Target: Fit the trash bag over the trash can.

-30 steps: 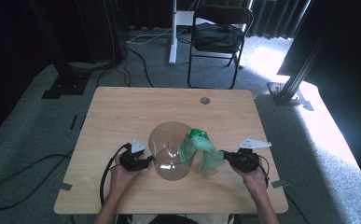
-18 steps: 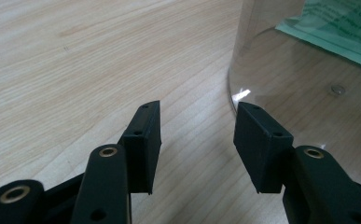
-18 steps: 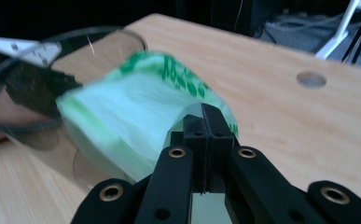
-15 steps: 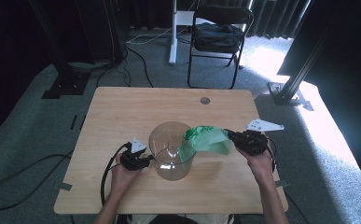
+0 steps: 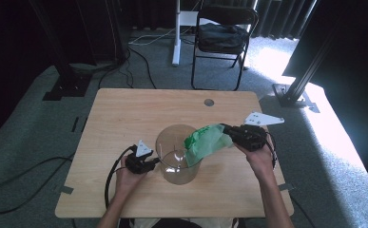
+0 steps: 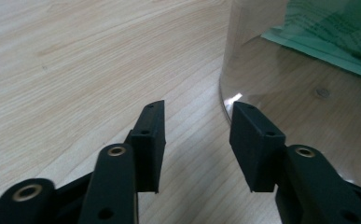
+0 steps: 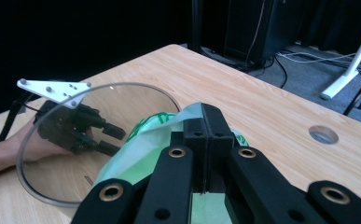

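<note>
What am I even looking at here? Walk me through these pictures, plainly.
A person sits at a wooden table with a hand-held two-jaw gripper in each hand. The high view looks down from above; the other two come from cameras riding on the grippers. On the table stands a clear round container. The right gripper is clamped shut on a green plastic bag, holding it over the container's rim. The left gripper sits beside the container's base; its jaws have just been closing, with a gap and nothing between them.

one clear container [image 5: 177,156], one green bag [image 5: 205,141], two grippers: left gripper [image 5: 154,162] and right gripper [image 5: 223,127], one table [image 5: 124,109], one chair [image 5: 222,35] behind it.
</note>
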Demonstrator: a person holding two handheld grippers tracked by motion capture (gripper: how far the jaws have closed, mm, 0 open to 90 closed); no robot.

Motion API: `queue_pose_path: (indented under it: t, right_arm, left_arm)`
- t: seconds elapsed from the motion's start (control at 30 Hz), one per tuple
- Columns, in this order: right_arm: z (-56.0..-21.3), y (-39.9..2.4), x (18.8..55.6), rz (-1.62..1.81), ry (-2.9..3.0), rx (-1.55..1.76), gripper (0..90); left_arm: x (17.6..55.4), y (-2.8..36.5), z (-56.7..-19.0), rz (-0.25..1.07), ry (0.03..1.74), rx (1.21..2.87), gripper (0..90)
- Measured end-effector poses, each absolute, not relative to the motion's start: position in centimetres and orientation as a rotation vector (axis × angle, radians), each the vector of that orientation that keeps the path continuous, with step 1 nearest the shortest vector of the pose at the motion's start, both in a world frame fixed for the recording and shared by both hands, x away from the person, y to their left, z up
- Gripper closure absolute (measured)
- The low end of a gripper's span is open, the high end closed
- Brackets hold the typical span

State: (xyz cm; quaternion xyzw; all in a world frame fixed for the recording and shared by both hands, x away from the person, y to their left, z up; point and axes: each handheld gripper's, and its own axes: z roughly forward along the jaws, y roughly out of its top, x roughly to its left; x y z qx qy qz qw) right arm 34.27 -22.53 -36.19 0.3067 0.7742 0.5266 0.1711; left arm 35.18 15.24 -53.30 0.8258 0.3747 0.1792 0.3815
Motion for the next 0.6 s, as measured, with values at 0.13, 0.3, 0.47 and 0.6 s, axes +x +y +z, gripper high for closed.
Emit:
queue_pose_path:
  t: [0.13, 0.3, 0.47, 0.6]
  right_arm:
    - [-35.5, -21.9, 34.4, 1.507, 2.198, 0.845, 90.0]
    - [-34.5, -21.0, 34.7, 1.507, 2.202, 0.819, 90.0]
    - [-33.5, -20.7, 35.4, 1.518, 2.198, 0.828, 90.0]
    - [-33.3, -20.3, 35.8, 1.498, 2.219, 0.844, 90.0]
  left_arm:
    - [35.1, 15.9, -52.9, 0.462, 0.973, 2.085, 54.1]
    - [34.8, 16.8, -52.2, 0.457, 0.993, 2.042, 53.2]
    - [34.5, 17.5, -51.2, 0.461, 1.0, 2.009, 52.3]
    - [34.3, 18.1, -50.3, 0.459, 1.006, 1.98, 52.1]
